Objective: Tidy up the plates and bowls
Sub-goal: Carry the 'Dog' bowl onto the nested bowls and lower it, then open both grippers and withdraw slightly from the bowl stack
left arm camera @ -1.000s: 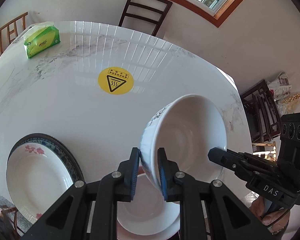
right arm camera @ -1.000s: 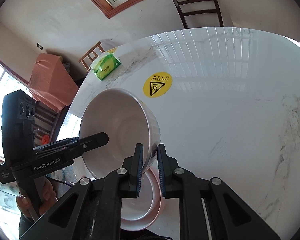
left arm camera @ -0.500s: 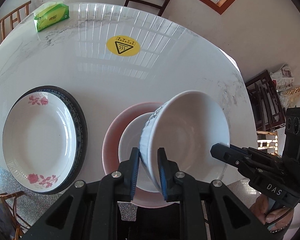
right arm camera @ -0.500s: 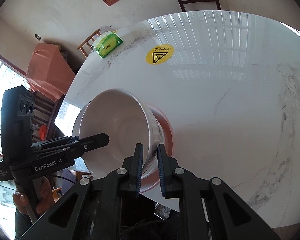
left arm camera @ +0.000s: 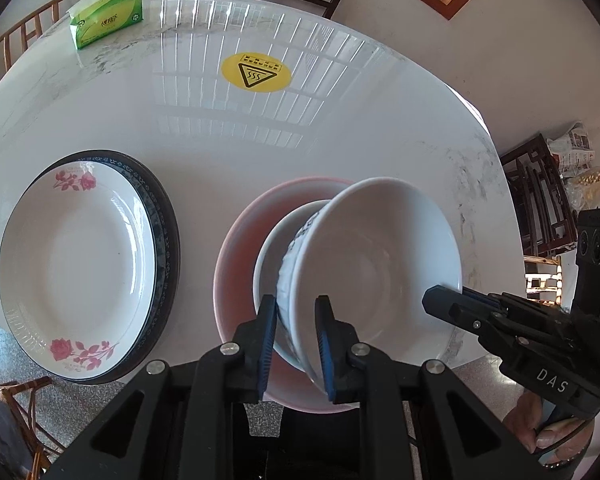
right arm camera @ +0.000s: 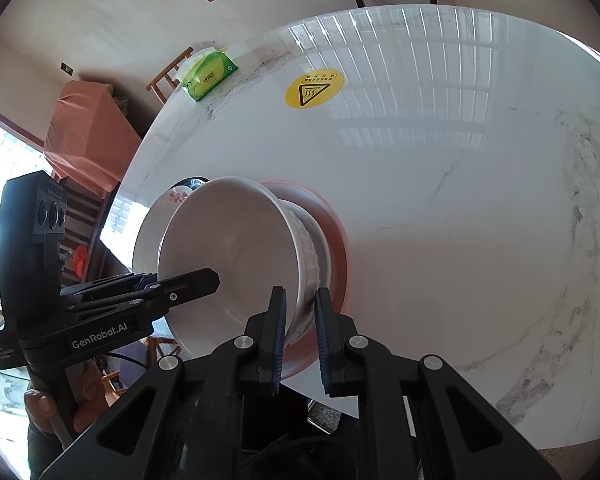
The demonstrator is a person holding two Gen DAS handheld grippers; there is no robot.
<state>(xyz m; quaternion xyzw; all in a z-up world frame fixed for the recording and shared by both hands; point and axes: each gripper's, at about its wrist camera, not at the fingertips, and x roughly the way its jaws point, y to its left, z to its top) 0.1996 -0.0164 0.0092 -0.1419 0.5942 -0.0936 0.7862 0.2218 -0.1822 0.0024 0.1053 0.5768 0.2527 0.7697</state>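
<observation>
My left tongs and right tongs clamp opposite rims of the white bowl, so its weight is shared as it hangs tilted over the smaller bowl nested in the pink plate. At nine o'clock, stacked plates rest near the counter edge. Toward eleven, far off, sits the tissue pack.

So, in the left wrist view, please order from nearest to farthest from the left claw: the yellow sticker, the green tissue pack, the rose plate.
From the left claw:
1. Rose plate, on the left, at the table's near edge.
2. Yellow sticker, ahead, mid-table.
3. Green tissue pack, far left edge.
</observation>
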